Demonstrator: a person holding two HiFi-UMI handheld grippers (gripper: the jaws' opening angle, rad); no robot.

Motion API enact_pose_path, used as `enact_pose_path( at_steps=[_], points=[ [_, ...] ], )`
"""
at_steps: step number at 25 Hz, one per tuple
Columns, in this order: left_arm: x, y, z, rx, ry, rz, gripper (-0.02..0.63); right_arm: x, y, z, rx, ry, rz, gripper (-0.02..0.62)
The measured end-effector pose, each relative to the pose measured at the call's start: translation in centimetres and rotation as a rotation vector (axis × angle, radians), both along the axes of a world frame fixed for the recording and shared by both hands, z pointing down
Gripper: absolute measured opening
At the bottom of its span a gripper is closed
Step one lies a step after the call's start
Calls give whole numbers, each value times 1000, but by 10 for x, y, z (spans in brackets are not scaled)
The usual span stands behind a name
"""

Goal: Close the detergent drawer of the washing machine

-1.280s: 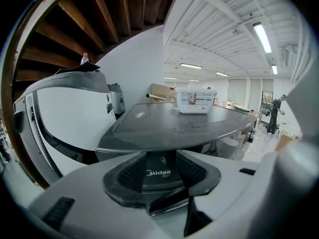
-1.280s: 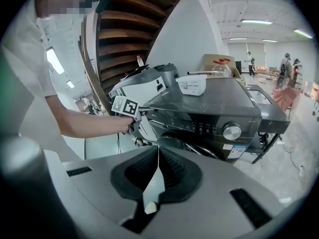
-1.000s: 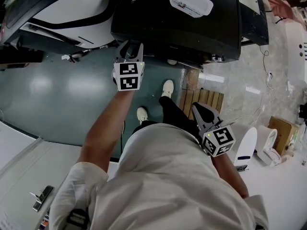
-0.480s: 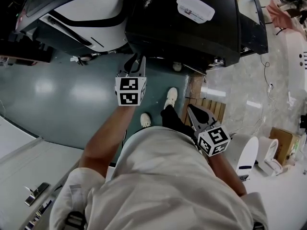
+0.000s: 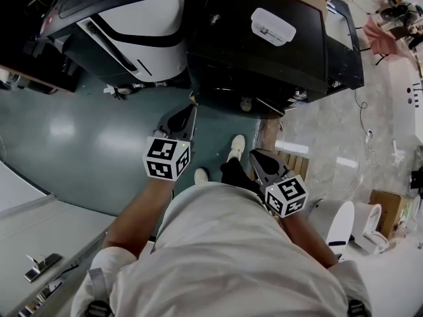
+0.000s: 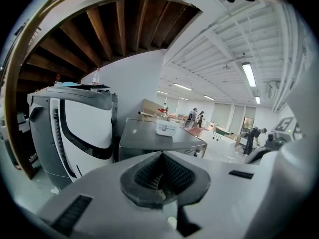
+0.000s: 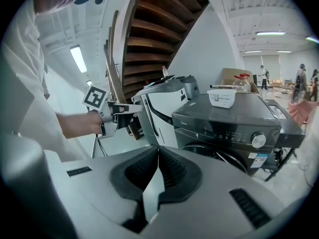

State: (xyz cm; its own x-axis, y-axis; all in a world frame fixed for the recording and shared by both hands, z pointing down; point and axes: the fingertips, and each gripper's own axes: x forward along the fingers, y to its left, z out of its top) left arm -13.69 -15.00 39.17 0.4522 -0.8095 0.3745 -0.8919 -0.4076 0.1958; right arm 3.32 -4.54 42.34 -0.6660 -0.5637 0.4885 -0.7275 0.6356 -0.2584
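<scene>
The dark washing machine (image 5: 264, 58) stands at the top of the head view with a white container (image 5: 272, 26) on its lid. In the right gripper view its front panel (image 7: 224, 128) carries a knob (image 7: 258, 140). The detergent drawer (image 7: 192, 122) at the panel's left end looks flush. My left gripper (image 5: 184, 119) hangs just in front of the machine, apart from it, shut with nothing between its fingers. It also shows in the right gripper view as the left gripper (image 7: 139, 109), held out by a hand. My right gripper (image 5: 256, 160) is lower, near my legs, shut and holding nothing.
A white-and-black appliance (image 5: 142, 25) stands left of the washing machine. A wooden pallet (image 5: 291, 158), a white fixture (image 5: 337, 223) and a cardboard box (image 5: 383, 207) lie to the right on pale flooring. Green floor (image 5: 79, 144) spreads left. People (image 6: 195, 117) stand far behind.
The left gripper's jaws have gone from open to shut, and it has drawn back from the machine's front and risen. The right gripper has shifted a little with it.
</scene>
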Motion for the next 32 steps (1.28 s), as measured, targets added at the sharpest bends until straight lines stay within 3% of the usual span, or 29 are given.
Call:
enact_pose_path(
  at_steps=[14,25,32],
  points=[
    [-3,122,-16,-49,61,261,-5,-49,36,-29,82,2,-71,8],
    [-11,158,-20,-66,113,323,-5,-69,56,-39,116,7,-87,8],
    [-20,167,-24,-63,121,314,-5,-77,59,-49,144,15,-113,6]
  ],
)
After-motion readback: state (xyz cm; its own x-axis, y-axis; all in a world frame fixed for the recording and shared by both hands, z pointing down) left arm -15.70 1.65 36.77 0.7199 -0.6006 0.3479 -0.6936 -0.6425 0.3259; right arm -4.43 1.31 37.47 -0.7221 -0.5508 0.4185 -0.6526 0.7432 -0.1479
